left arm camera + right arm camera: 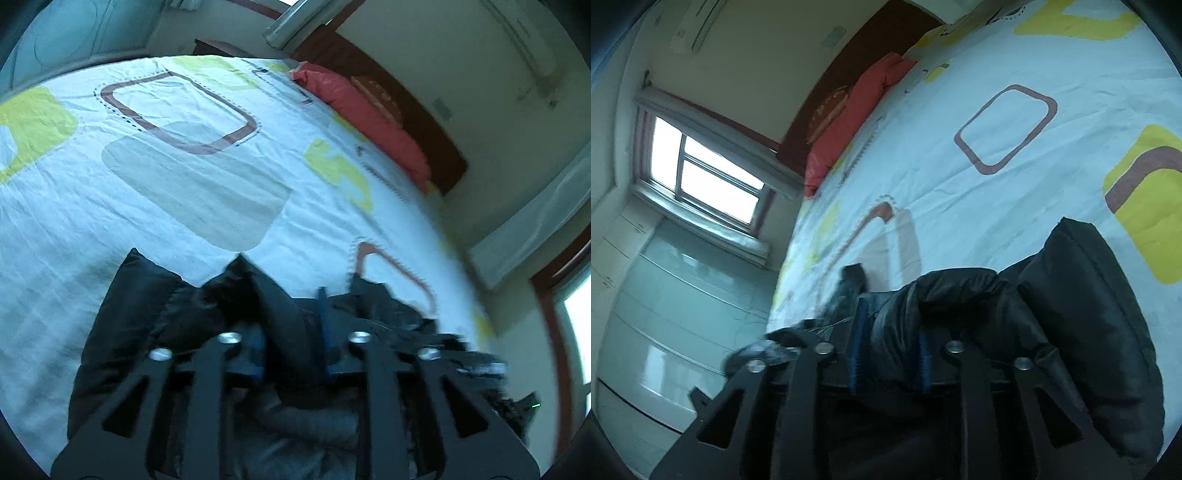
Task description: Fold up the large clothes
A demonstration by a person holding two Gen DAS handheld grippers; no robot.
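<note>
A black puffy jacket (pixel 147 306) lies bunched on the bed near me. In the left wrist view my left gripper (pixel 291 332) is shut on a thick fold of the jacket, with blue pads (pixel 322 310) pressed on either side of it. In the right wrist view the same jacket (pixel 1089 306) hangs in heavy folds, and my right gripper (pixel 892 332) is shut on a bunched part of it between its blue pads (pixel 860 332). Both grippers hold the cloth a little above the bed.
The bed has a white sheet (pixel 184 177) with yellow, grey and brown rounded shapes. A red pillow (pixel 362 114) lies against the dark wooden headboard (pixel 406 110). A window (pixel 701 173) and pale cabinets (pixel 665 314) stand beyond the bed's edge.
</note>
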